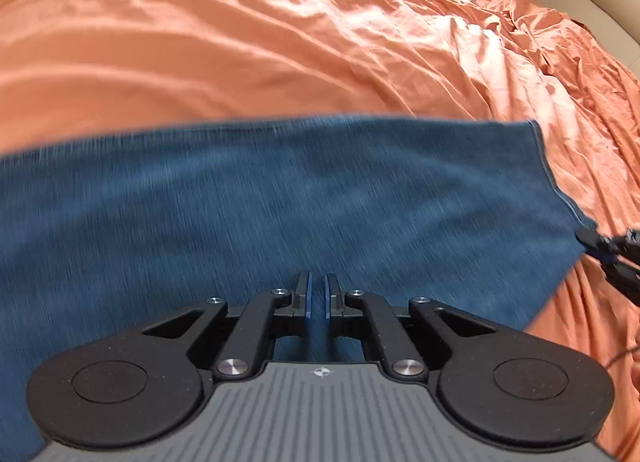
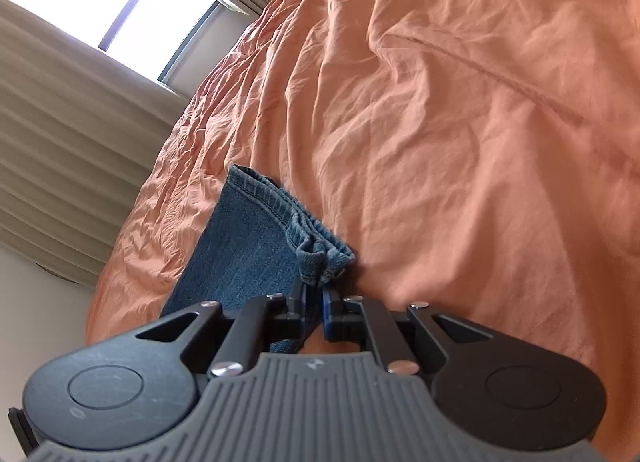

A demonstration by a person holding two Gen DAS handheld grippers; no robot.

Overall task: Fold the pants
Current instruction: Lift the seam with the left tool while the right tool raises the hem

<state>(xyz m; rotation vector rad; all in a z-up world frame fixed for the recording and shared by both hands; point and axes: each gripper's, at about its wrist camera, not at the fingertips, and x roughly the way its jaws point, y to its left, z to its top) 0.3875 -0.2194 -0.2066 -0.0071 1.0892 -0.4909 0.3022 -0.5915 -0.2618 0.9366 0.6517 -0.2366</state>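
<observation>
- Jeans (image 1: 280,201) lie spread on the orange bedspread (image 1: 240,41), blurred in the left view.
- Our left claw (image 1: 318,296) hovers over the denim, fingers nearly together with a narrow gap; we cannot tell whether cloth sits between them.
- Our right claw (image 2: 316,302) pinches the bunched hem (image 2: 316,258) of the jeans.
- Curtain (image 2: 60,141) beyond the bed's edge.
</observation>
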